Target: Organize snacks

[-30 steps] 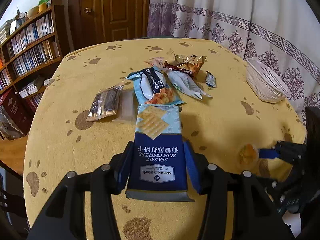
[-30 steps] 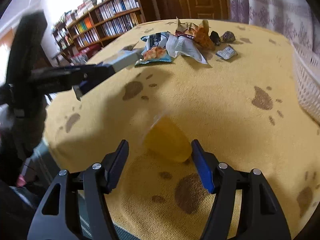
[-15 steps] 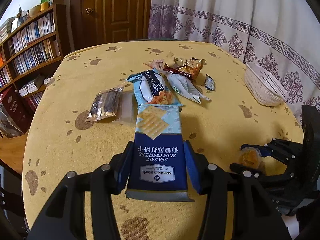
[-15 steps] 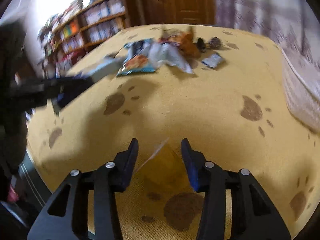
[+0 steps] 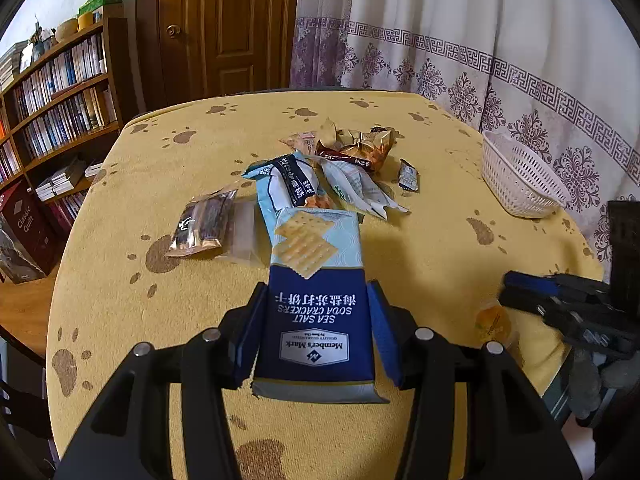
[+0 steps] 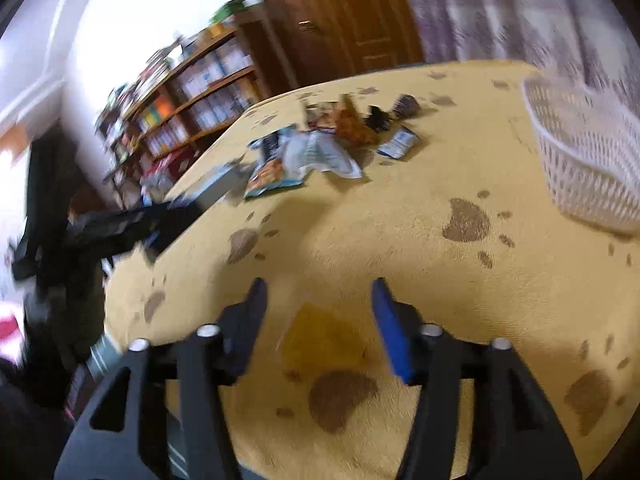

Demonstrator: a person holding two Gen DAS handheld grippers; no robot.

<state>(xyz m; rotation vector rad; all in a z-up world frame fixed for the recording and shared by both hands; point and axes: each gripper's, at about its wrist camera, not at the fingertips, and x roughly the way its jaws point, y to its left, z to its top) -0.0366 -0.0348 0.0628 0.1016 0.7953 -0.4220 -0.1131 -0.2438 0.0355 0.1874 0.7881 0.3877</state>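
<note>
Soda crackers (image 5: 316, 312), a blue Member's Mark sea salt pack, sit pinched between the pads of the left gripper (image 5: 316, 320) above the yellow paw-print tablecloth (image 5: 420, 248). Beyond it lies a heap of snack packets (image 5: 320, 176), and a white plastic basket (image 5: 520, 176) stands well apart at the table's right edge. The right gripper (image 6: 318, 320) has its jaws opening around a small orange snack pouch (image 6: 320, 340), blurred, lying on the cloth between them, pads clear of it.
</note>
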